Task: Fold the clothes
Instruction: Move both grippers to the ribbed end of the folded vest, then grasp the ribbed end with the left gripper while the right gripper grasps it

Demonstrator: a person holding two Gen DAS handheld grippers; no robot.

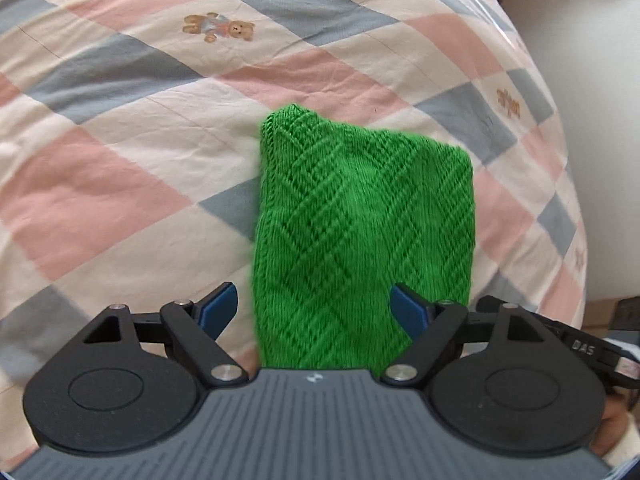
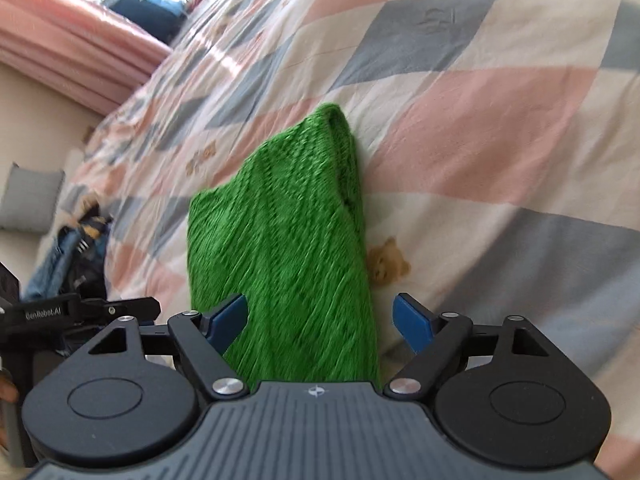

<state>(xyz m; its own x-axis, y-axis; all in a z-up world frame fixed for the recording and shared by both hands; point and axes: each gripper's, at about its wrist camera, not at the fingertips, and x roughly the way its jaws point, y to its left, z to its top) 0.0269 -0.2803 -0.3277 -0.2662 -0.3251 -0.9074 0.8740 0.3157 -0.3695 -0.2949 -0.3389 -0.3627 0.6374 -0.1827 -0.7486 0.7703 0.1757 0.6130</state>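
Note:
A green knitted garment point(image 1: 360, 232) lies folded into a narrow block on the checked bedsheet point(image 1: 120, 128). My left gripper point(image 1: 316, 310) is open, its blue pads on either side of the near end of the garment without pinching it. In the right wrist view the same green knit point(image 2: 280, 248) runs away from the camera, its far end folded over. My right gripper point(image 2: 320, 320) is open too; the left pad overlaps the knit's near edge and the right pad is off the cloth over the sheet. The garment's near end is hidden under both gripper bodies.
The sheet is pink, grey and cream with small teddy-bear prints point(image 1: 220, 28). A pile of denim and dark clothes point(image 2: 76, 256) lies at the bed's left edge. A pink blanket point(image 2: 68, 52), a grey cushion point(image 2: 28, 200) and the other gripper point(image 2: 72, 312) show at left.

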